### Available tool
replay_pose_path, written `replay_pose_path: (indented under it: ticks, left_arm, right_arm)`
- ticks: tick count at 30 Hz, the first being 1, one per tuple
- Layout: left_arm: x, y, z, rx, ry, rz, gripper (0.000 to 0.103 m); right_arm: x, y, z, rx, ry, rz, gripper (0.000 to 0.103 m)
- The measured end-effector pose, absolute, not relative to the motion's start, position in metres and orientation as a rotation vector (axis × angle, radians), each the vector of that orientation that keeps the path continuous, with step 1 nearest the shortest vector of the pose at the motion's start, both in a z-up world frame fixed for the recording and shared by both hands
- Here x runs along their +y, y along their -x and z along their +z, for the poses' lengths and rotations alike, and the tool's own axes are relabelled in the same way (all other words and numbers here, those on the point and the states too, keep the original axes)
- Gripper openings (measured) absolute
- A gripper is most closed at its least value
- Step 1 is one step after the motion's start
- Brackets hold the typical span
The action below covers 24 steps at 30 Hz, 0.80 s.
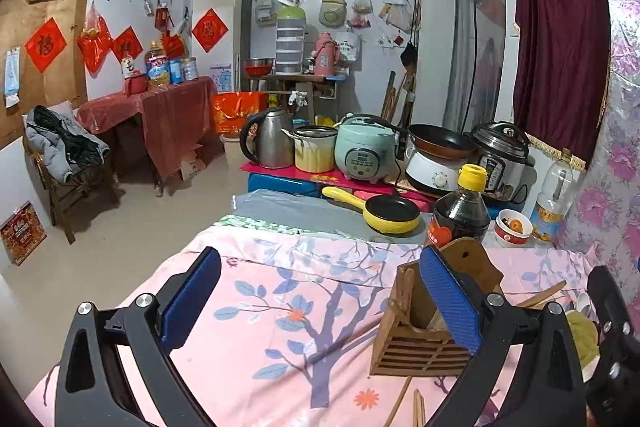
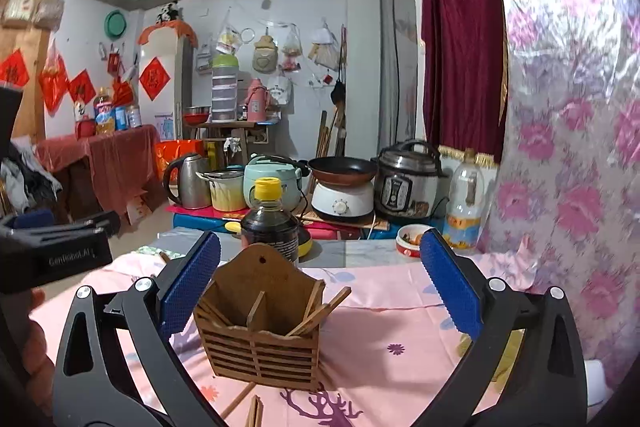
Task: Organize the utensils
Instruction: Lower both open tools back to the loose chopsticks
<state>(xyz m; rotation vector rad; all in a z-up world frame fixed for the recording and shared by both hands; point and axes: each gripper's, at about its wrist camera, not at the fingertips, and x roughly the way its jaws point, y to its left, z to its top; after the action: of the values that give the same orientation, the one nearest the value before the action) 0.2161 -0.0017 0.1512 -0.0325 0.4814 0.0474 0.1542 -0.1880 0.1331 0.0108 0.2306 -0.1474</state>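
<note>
A slatted wooden utensil holder (image 2: 262,331) stands on the pink floral cloth (image 2: 384,311), with several wooden chopsticks (image 2: 320,309) leaning in its right compartment. My right gripper (image 2: 320,291) is open and empty, its blue pads on either side of the holder. My left gripper (image 1: 320,295) is open and empty; the holder (image 1: 416,331) sits behind its right pad. Loose chopsticks (image 1: 418,407) lie on the cloth in front of the holder, also in the right wrist view (image 2: 252,409). A wooden utensil (image 1: 544,295) and a white spoon (image 1: 582,301) lie at the right.
A dark soy sauce bottle (image 2: 270,221) stands just behind the holder. A yellow frying pan (image 1: 384,211), a small bowl (image 1: 514,227) and a clear bottle (image 1: 554,197) sit behind. Cookers, a kettle (image 1: 270,139) and pots line the back. A flowered wall covering (image 2: 580,147) is at right.
</note>
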Motion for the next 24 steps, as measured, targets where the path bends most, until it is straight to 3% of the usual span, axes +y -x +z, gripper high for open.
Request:
replay_pose_path:
  ticks: [15,24]
  left_arm:
    - [0.002,-0.15,0.173,0.398,0.012,0.06,0.098]
    - [0.004,-0.106,0.123,0.434,-0.063,0.032,0.098]
  right_arm:
    - [-0.17,-0.08,0.155,0.136,0.091,-0.172,0.097]
    - [-0.17,-0.053,0.153,0.144,0.109,-0.209,0.097]
